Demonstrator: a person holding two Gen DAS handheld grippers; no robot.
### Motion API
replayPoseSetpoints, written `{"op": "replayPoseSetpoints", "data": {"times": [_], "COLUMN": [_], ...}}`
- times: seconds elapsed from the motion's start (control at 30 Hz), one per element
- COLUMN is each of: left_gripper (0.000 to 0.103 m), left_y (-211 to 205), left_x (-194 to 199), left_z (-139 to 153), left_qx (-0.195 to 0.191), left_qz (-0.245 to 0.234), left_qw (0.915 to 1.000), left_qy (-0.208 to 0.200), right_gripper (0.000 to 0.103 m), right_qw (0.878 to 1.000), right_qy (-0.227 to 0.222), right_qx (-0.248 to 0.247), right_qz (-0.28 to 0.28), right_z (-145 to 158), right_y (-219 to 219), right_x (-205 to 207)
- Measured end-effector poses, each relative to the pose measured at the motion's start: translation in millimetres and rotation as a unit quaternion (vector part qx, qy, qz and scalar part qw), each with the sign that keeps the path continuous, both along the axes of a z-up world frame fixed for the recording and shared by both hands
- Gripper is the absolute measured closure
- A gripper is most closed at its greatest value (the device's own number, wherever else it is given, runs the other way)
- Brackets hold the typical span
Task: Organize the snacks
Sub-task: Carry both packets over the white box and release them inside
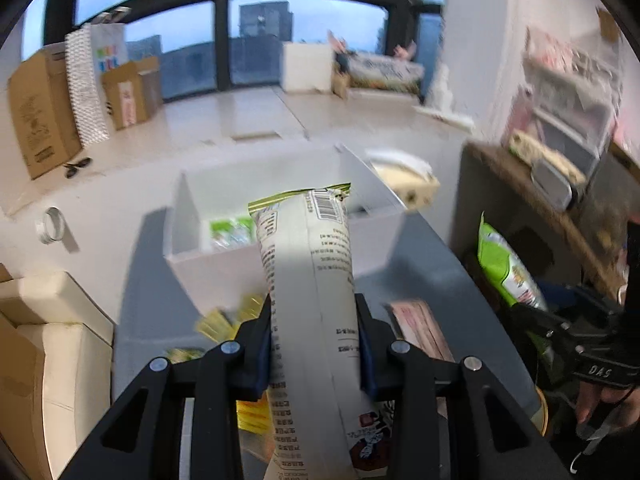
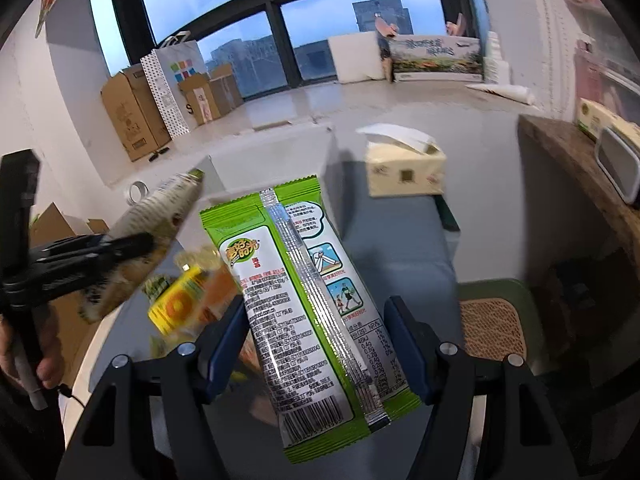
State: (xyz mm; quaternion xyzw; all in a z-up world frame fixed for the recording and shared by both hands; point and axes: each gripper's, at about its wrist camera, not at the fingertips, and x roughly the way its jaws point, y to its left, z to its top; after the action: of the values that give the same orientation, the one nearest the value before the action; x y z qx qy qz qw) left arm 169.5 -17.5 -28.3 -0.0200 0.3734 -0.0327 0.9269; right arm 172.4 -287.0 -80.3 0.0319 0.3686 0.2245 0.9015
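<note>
Item 1: beige snack packet (image 1: 308, 280), long printed foil pouch with a barcode. It is clamped across its width by the left gripper (image 1: 316, 344), jaws closed on it; its long axis runs forward past the fingertips, the far end over the white divided bin (image 1: 208, 268).

Item 2: green snack packet (image 2: 304, 300), flat, glossy, with a silver back seam. It is held between the pads of the right gripper (image 2: 316, 344), jaws partly open around its width, lying right of the bin and pointing toward it.

The left packet is judged nearer the bin. A green packet is already seen inside.

Loose yellow sachets (image 1: 216, 320) lie on the grey table (image 1: 432, 280) near the bin; a tissue box (image 2: 404, 172) stands to the bin's right.
</note>
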Motion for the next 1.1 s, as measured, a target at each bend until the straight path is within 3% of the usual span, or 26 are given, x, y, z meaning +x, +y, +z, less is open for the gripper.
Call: {"op": "replayPoseSetpoints", "data": {"times": [0.23, 0.37, 0.6, 0.7, 0.73, 0.83, 0.87, 0.9, 0.93, 1.03, 1.1], "left_gripper": [0.064, 0.064, 0.06, 0.051, 0.044, 0.006, 0.0, 0.0, 0.0, 0.0, 0.0], "left_y": [51.7, 68.8, 80.3, 81.2, 82.1, 85.3, 86.1, 87.4, 88.0, 89.3, 90.0], "left_x": [52.6, 99.6, 167.4, 175.1, 177.4, 182.3, 181.4, 179.3, 177.0, 170.7, 166.3], "left_z": [24.5, 23.1, -0.6, -7.3, -8.1, -7.2, -5.7, -3.0, -0.7, 3.2, 4.6], "left_qx": [-0.005, -0.003, 0.01, 0.007, 0.004, 0.004, 0.001, 0.0, 0.002, 0.004, 0.001], "left_qz": [0.022, 0.032, 0.046, 0.044, 0.044, 0.051, 0.05, 0.053, 0.055, 0.059, 0.059], "left_qw": [0.9995, 0.9993, 0.9988, 0.999, 0.999, 0.9987, 0.9987, 0.9986, 0.9984, 0.9981, 0.9981], "left_qy": [-0.022, -0.017, 0.011, 0.009, 0.009, 0.004, 0.001, -0.006, -0.009, -0.018, -0.021], "right_gripper": [0.03, 0.03, 0.03, 0.029, 0.028, 0.021, 0.016, 0.005, 0.0, 0.0, 0.0], "right_qw": [0.999, 0.999, 1.0, 0.999, 0.999, 0.999, 0.999, 0.998, 0.998, 0.997, 0.997], "right_qy": [-0.014, 0.014, 0.022, 0.007, 0.01, 0.029, 0.035, 0.041, 0.034, 0.004, 0.01], "right_qx": [0.018, 0.032, -0.021, -0.042, -0.044, -0.035, -0.032, -0.039, -0.044, -0.069, -0.073], "right_qz": [0.034, 0.033, 0.003, 0.004, 0.002, -0.001, -0.003, -0.009, -0.016, -0.022, -0.014], "right_z": [32.0, 35.6, 34.1, 32.2, 30.1, 21.4, 18.2, 15.2, 13.3, 10.5, 8.1], "right_y": [63.5, 97.6, 141.5, 150.9, 151.7, 152.1, 151.8, 151.8, 150.8, 148.9, 147.9], "right_x": [51.6, 112.8, 201.2, 220.1, 225.2, 243.3, 247.7, 251.0, 251.2, 246.4, 244.9]}}
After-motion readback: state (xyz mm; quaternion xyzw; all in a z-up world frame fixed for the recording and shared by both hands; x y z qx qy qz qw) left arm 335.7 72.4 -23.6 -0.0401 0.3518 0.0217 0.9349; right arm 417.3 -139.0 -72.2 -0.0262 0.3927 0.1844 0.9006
